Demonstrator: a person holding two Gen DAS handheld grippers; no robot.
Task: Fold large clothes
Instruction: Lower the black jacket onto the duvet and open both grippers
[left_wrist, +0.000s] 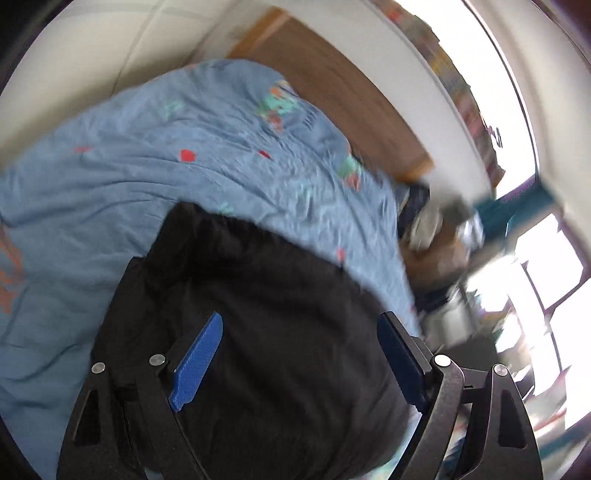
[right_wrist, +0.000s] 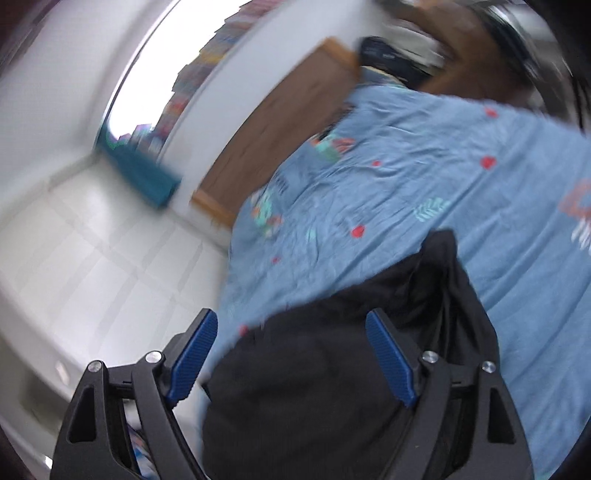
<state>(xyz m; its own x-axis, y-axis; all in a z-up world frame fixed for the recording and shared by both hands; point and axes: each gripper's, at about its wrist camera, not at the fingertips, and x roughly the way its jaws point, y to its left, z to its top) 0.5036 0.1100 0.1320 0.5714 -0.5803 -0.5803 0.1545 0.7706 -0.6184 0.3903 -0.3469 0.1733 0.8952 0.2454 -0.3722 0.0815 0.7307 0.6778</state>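
With both grippers, left (left_wrist: 299, 360) and right (right_wrist: 291, 356), hanging wide open and holding nothing, the black garment (left_wrist: 280, 325) is lying on the bed (left_wrist: 122, 147), possibly slumping unfolded since it's loose.
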